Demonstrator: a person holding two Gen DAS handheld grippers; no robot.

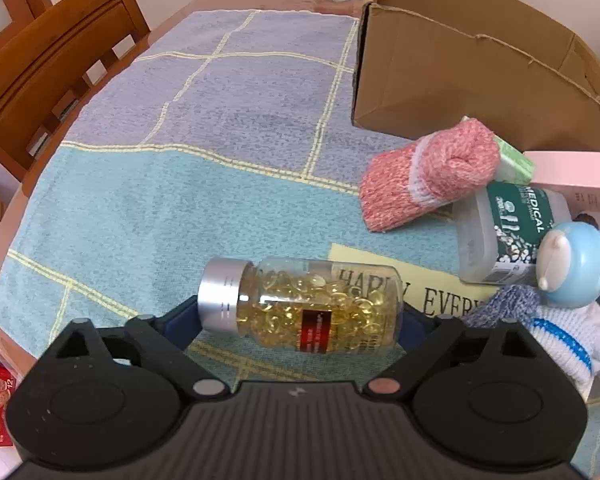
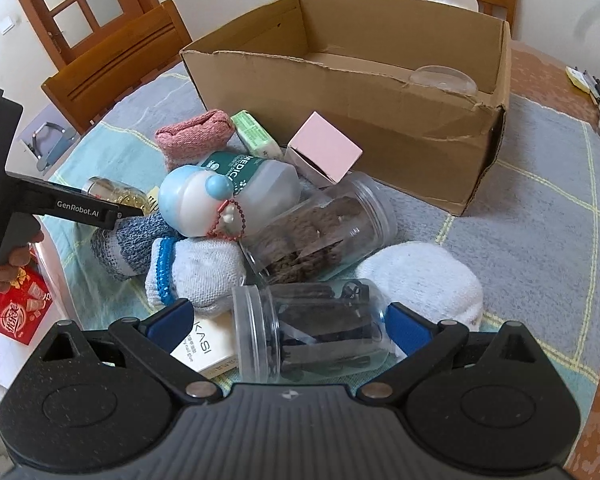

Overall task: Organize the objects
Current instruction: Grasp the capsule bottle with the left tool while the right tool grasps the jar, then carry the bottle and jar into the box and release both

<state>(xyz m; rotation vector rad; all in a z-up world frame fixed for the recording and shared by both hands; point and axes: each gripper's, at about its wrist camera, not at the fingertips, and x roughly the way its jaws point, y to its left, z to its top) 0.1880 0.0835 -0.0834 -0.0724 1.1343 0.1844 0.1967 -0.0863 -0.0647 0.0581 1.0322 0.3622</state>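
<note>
The left gripper [image 1: 300, 312] has its jaws spread wide around a clear capsule bottle [image 1: 312, 306] that lies on its side on the checked cloth [image 1: 180, 184]. The bottle has a silver cap pointing left and a small red label whose print is too small to read; whether the pads press on it cannot be told. Under the bottle lies a yellow card [image 1: 420, 280] printed "HAPPY EVERY…". To its right lie a pink sock roll [image 1: 428, 176], a plastic tub [image 1: 508, 236] labelled "MEDICAL", a blue and white toy bottle [image 1: 572, 264] and a white sock with blue stripes [image 1: 556, 336].

The right gripper [image 2: 288, 324] is also spread, its blue pads either side of a clear jar [image 2: 312, 328] of dark sticks lying on its side, with gaps showing. Beside it sits a white box [image 2: 208, 348] marked "KASI". In the right wrist view, the other gripper's arm reads "GenRobot.AI". The cardboard box [image 2: 340, 92] stands open behind the pile.
</note>
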